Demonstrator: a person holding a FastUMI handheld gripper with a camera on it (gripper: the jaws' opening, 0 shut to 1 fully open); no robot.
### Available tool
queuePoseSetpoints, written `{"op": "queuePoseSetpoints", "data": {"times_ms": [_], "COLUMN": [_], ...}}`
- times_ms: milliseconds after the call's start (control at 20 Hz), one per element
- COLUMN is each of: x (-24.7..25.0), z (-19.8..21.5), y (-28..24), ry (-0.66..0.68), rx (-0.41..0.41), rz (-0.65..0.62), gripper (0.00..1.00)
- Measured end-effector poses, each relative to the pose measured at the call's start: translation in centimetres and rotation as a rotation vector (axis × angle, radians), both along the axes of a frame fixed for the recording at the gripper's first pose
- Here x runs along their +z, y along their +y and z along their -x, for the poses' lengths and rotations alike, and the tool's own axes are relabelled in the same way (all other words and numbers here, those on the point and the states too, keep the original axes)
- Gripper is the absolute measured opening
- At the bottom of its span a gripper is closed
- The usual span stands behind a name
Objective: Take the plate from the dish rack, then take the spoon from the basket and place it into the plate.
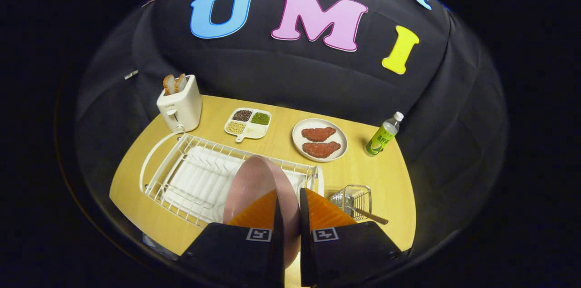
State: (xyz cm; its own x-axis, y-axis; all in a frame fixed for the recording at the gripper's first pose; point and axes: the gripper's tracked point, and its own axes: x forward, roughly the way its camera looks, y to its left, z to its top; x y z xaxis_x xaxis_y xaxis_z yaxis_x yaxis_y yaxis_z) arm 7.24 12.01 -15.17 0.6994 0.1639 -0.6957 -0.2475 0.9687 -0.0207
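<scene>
Your gripper [288, 215] has its fingers drawn close together on the rim of the pink plate [254, 188], one finger on each face, so you appear to have it pinched edge-on. The plate stands upright between the fingers and rises ahead of them, over the near part of the white dish rack [181, 174]; whether it is quite free of the wires I cannot tell.

Just to the right of your fingers sits the small wire basket [354, 198], with the spoon [370, 216] lying in it, its wooden handle poking out toward you and to the right.

Beyond the rack stand a toaster [180, 104] with bread in it, a divided dish of beans [248, 124], a white plate of meat [319, 139] and a bottle [383, 135], all well apart from your work.

You look to be in the first step: taking the plate from the rack. Next you will likely need a bare stretch of the wooden table [381, 174] to lay the plate flat, then let go before going for the spoon. Mind the basket as you swing the plate down.
</scene>
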Motion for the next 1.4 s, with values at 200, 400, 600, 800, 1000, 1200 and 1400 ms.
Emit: {"op": "queuePoseSetpoints", "data": {"times_ms": [200,400,600,800,1000,1200,1400], "x": [0.1,-1.9,-5.3,-8.1,-11.4,-14.9,-16.9], "z": [4.8,9.8,13.5,15.5,16.1,16.4,15.6], "y": [0.3,0.3,-0.6,-0.5,-0.1,-0.3,-0.8], "ry": [0.051,0.146,0.21,0.254,0.286,0.321,0.345], "rx": [0.016,0.013,0.008,0.013,0.028,0.028,-0.025], "rz": [-0.174,-0.332,-0.349,-0.412,-0.457,-0.452,-0.464], "gripper": [0.18,0.18,0.18,0.18,0.18,0.18,0.18]}}
